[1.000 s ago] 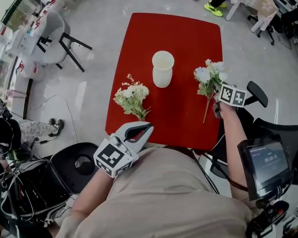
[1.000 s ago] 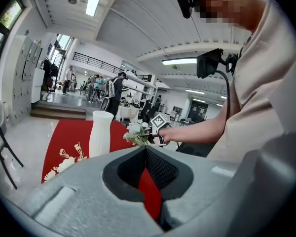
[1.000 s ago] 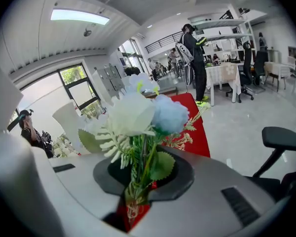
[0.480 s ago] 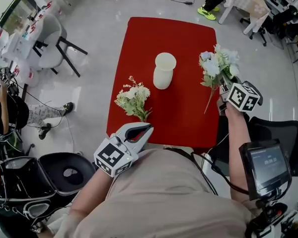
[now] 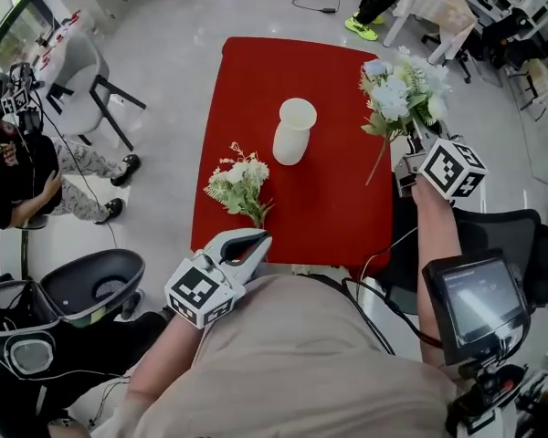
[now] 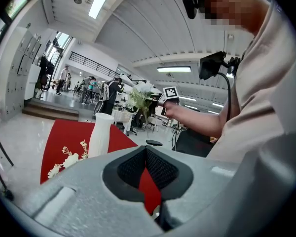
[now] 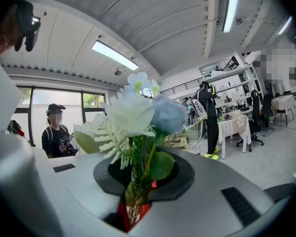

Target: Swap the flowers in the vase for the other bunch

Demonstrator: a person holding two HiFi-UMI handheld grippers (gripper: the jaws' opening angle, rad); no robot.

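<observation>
A white vase (image 5: 294,130) stands empty and upright in the middle of the red table (image 5: 338,199). A cream bunch (image 5: 237,185) lies flat on the table to the vase's near left. My right gripper (image 5: 409,158) is raised over the table's right edge, shut on the stems of a blue-and-white bunch (image 5: 397,94); the blooms (image 7: 138,115) stand up from the pinched stems. My left gripper (image 5: 260,237) hovers at the table's near edge, shut with nothing in it, pointing toward the vase (image 6: 99,135) and the cream bunch (image 6: 69,157).
A white chair (image 5: 82,62) stands left of the table and a black round seat (image 5: 91,281) is near my left elbow. A person (image 5: 18,172) sits at the far left. A small screen (image 5: 479,304) is strapped by my right arm.
My right gripper has lifted the blue-and-white bunch off the table and carried it up toward the far right. The left gripper has drifted slightly left.
</observation>
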